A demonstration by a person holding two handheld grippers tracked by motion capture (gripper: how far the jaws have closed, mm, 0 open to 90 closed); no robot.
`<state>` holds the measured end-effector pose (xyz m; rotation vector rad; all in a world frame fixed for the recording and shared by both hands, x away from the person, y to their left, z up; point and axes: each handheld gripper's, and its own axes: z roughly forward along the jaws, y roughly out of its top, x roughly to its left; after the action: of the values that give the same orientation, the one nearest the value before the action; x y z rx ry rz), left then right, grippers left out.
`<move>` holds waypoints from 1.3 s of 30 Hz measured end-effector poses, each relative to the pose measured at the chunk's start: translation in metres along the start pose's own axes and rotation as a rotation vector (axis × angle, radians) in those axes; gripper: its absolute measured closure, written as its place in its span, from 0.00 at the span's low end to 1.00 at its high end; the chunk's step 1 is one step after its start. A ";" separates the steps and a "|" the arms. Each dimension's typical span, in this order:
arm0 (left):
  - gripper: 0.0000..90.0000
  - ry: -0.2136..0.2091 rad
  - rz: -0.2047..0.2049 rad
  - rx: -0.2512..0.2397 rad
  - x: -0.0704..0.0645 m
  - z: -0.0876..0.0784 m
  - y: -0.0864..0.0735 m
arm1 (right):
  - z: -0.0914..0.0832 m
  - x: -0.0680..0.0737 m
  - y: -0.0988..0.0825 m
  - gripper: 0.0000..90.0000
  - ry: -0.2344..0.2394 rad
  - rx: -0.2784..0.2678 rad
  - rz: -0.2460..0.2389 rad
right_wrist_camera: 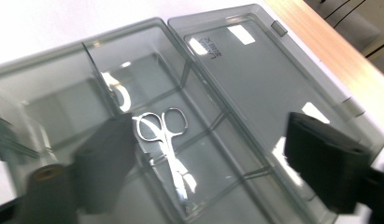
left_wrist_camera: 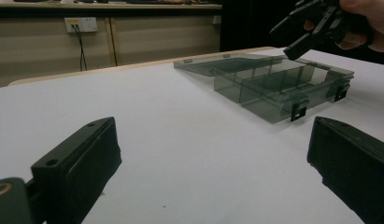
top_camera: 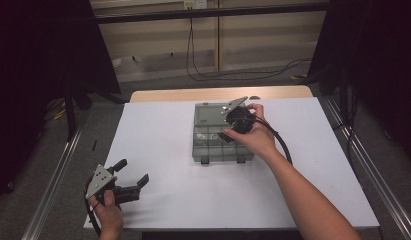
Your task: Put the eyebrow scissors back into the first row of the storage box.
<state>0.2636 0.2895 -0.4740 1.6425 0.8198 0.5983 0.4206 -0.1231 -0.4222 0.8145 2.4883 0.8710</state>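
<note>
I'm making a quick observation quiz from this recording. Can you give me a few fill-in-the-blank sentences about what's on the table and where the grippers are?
1. The lid of the grey compartment box lies ____ flat on the table.
2. Inside the box lies a pair of small metal ____.
3. The right gripper hangs above the ____ with its jaws apart.
4. The left gripper, near the table's front left corner, has its jaws ____.

Missing words: open; scissors; box; open

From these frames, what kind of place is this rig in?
Probably a lab or data-collection booth, not a home: a white-covered wooden table flanked by black curtains, loose cables running along the floor to a wall socket, and metal rails alongside.
</note>
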 end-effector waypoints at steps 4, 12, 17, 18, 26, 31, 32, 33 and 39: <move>0.03 -0.003 -0.001 0.000 0.000 0.000 0.000 | -0.008 -0.004 -0.011 0.02 0.026 -0.072 0.101; 0.03 -0.004 0.009 0.006 0.000 0.000 0.000 | -0.029 -0.006 -0.036 0.00 0.016 -0.154 0.183; 0.03 -0.010 0.010 0.009 -0.001 0.000 0.000 | -0.042 -0.005 -0.048 0.00 0.004 -0.179 0.198; 0.03 -0.007 0.012 0.009 -0.001 0.000 0.000 | -0.044 -0.005 -0.050 0.00 0.004 -0.186 0.201; 0.03 -0.005 0.013 0.010 -0.001 0.001 0.000 | -0.059 -0.002 -0.067 0.00 -0.003 -0.215 0.220; 0.03 -0.002 0.009 0.009 -0.001 0.000 0.000 | -0.066 0.000 -0.076 0.00 -0.017 -0.229 0.227; 0.03 -0.004 0.010 0.008 -0.001 0.001 0.000 | -0.068 0.000 -0.078 0.00 -0.019 -0.234 0.228; 0.03 -0.003 0.010 0.007 -0.001 0.001 0.000 | -0.070 0.000 -0.080 0.00 -0.021 -0.237 0.235; 0.03 -0.001 -0.002 0.004 -0.002 0.001 0.000 | -0.078 0.002 -0.091 0.00 -0.036 -0.253 0.252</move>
<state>0.2629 0.2873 -0.4742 1.6457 0.8226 0.5949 0.3426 -0.2143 -0.4248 1.0561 2.2144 1.2151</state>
